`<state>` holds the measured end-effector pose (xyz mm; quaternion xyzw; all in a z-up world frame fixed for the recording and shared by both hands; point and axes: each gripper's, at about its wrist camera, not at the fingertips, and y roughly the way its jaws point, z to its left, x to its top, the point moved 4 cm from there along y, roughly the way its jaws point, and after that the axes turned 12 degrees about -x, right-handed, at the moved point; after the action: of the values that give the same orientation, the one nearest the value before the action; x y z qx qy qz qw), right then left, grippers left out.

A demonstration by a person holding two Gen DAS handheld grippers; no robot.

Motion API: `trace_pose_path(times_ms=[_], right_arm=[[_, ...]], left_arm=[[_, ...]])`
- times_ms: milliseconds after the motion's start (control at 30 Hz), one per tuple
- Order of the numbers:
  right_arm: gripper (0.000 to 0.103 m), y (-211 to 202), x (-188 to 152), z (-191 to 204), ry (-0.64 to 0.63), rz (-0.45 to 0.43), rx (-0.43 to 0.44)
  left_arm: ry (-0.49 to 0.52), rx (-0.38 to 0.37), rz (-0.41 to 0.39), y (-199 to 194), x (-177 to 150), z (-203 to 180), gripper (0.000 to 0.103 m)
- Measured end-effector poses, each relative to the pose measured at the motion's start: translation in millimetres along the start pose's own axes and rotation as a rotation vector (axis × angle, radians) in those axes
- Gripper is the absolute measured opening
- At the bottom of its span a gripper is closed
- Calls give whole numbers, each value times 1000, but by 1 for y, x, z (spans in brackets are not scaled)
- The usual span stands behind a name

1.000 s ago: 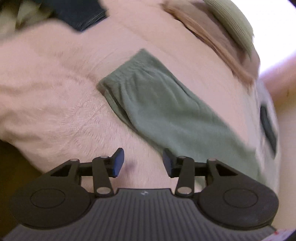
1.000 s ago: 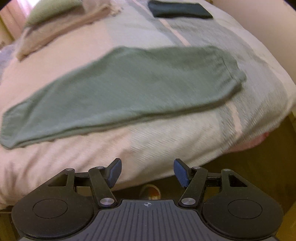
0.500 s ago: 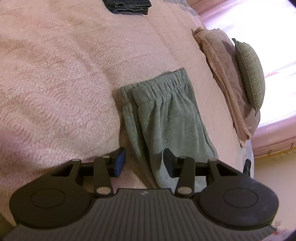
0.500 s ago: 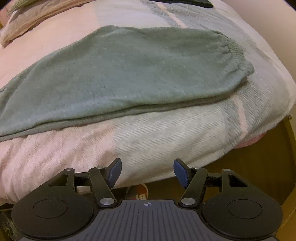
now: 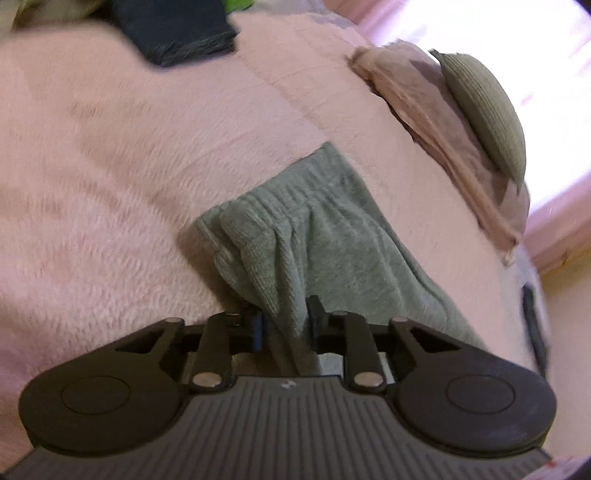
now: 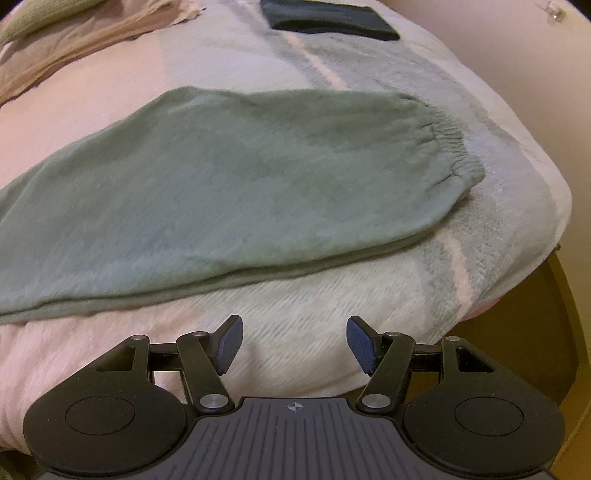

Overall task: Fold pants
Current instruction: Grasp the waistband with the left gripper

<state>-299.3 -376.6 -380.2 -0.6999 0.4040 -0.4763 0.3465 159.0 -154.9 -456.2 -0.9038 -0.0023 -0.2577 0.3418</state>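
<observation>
One gripper, left [image 5: 286,325], now clamped on pants [image 5: 314,236], previously open

Gripping a bunched fold of the green sweatpants [image 5: 325,236] between the left gripper [image 5: 286,325] fingers [image 5: 257,326], close to the elastic waistband, fabric filling the narrow gap. Lying across a pink fuzzy bedspread [image 5: 110,192], waistband end gathered and ribbed, the rest of the garment running away toward the lower right. Sitting at the far edge of the bed, a dark folded garment [image 5: 181,29], well apart from the sweatpants. Resting at the upper right, a beige folded blanket [image 5: 424,96] with an olive cushion [image 5: 484,107] lying on it. Glowing behind these, a bright pink-lit area, blurred. Smearing slightly all over from motion blur.
</observation>
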Motion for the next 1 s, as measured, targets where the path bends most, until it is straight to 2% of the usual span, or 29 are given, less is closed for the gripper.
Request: trace_pose_path(times_ms=[167, 267, 400, 500, 567, 667, 733, 800, 833, 867, 900, 933, 1000], right_arm=[[60, 11, 8, -16, 14, 1, 5], [60, 21, 15, -28, 5, -2, 13], [60, 33, 29, -54, 23, -7, 21], [60, 43, 43, -82, 57, -16, 22], [60, 52, 51, -103, 80, -12, 17], [60, 66, 63, -134, 113, -13, 18], [60, 77, 69, -149, 130, -3, 22], [60, 88, 73, -160, 139, 16, 36], [60, 93, 74, -164, 140, 23, 43], [60, 96, 75, -168, 141, 22, 50], [60, 97, 77, -169, 141, 13, 64], [60, 97, 79, -171, 142, -3, 84], [60, 96, 83, -171, 144, -43, 133]], left_arm=[[302, 128, -17, -7, -1, -52, 12], [447, 153, -61, -14, -2, -95, 12], [685, 105, -126, -22, -15, -181, 11], [908, 22, -133, -23, -55, -254, 11], [1010, -58, -114, -20, -92, -294, 11], [1146, -166, -36, -5, -165, -332, 11], [1185, -216, 111, 23, -220, -337, 13], [1217, -193, 301, 61, -278, -324, 16], [1254, -140, 368, 75, -301, -315, 17], [1316, -95, 340, 81, -317, -309, 14], [1342, -89, 309, 78, -323, -309, 15], [1331, -87, 311, 76, -322, -310, 16], [1228, -127, 367, 72, -309, -315, 27]])
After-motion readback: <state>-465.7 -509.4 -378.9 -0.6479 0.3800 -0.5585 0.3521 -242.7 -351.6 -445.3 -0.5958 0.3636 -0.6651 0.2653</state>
